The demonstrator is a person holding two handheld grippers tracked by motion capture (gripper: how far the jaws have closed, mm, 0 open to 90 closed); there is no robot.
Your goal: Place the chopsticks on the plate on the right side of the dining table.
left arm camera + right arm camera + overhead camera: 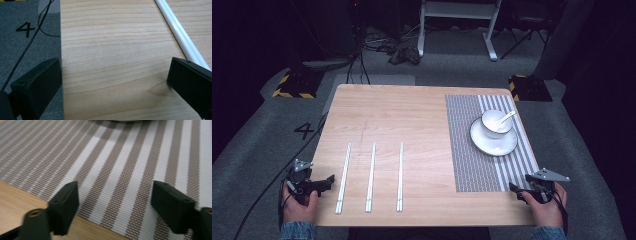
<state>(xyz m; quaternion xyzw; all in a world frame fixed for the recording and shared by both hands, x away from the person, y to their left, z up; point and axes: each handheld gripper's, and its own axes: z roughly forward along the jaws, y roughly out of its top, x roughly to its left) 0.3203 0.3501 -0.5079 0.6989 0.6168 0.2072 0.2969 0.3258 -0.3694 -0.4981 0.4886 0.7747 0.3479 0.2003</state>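
Left gripper (pixel 330 180) sits released at the near-left corner of the pale wooden counter (pixel 412 115), nothing between its jaws, and the nearest long white chopstick pair (pixel 343 177) lies just to its right, long axis running straight away from me. I judge that hand closer by far; my right gripper (pixel 515 190), also unclenched and empty, rests over the brown-and-white striped woven placemat (pixel 472 150).
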